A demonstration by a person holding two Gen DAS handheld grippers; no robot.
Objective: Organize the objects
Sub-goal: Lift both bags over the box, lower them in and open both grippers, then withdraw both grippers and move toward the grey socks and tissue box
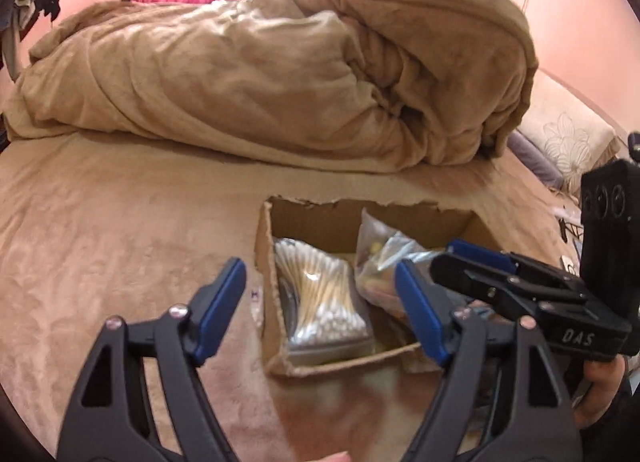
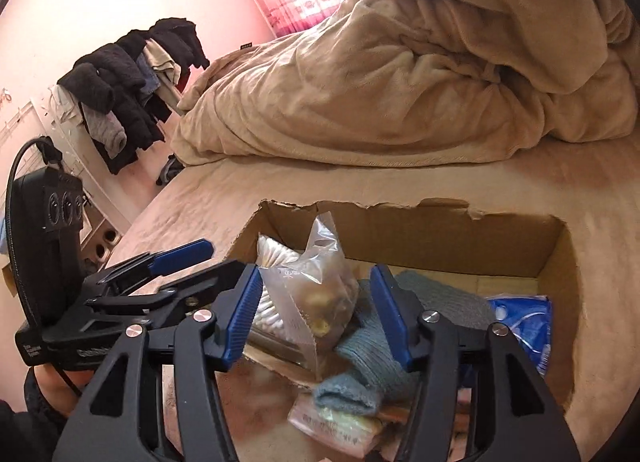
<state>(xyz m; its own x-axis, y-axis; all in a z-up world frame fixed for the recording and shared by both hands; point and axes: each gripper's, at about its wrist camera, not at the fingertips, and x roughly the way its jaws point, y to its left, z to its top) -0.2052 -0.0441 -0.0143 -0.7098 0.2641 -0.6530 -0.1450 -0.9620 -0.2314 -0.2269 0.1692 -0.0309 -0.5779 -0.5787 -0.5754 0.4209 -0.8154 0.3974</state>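
An open cardboard box (image 1: pixel 264 262) (image 2: pixel 560 258) with torn edges sits on the bed. Inside lie a clear pack of cotton swabs (image 1: pixel 320 302) (image 2: pixel 272 258), a clear plastic bag with small yellowish items (image 1: pixel 380 258) (image 2: pixel 320 294), a grey-blue knitted cloth (image 2: pixel 368 350) and a blue packet (image 2: pixel 524 322). My left gripper (image 1: pixel 320 302) is open and empty, hovering over the box's near left part. My right gripper (image 2: pixel 316 310) is open, its jaws either side of the plastic bag without closing on it. It also shows in the left wrist view (image 1: pixel 480 262).
A bunched tan duvet (image 1: pixel 280 81) (image 2: pixel 440 61) lies behind the box on the tan bed sheet (image 1: pixel 100 242). A floral pillow (image 1: pixel 568 137) is at the right. Dark clothes (image 2: pixel 132 81) hang on a rack by the pink wall. A pinkish packet (image 2: pixel 344 426) lies below the cloth.
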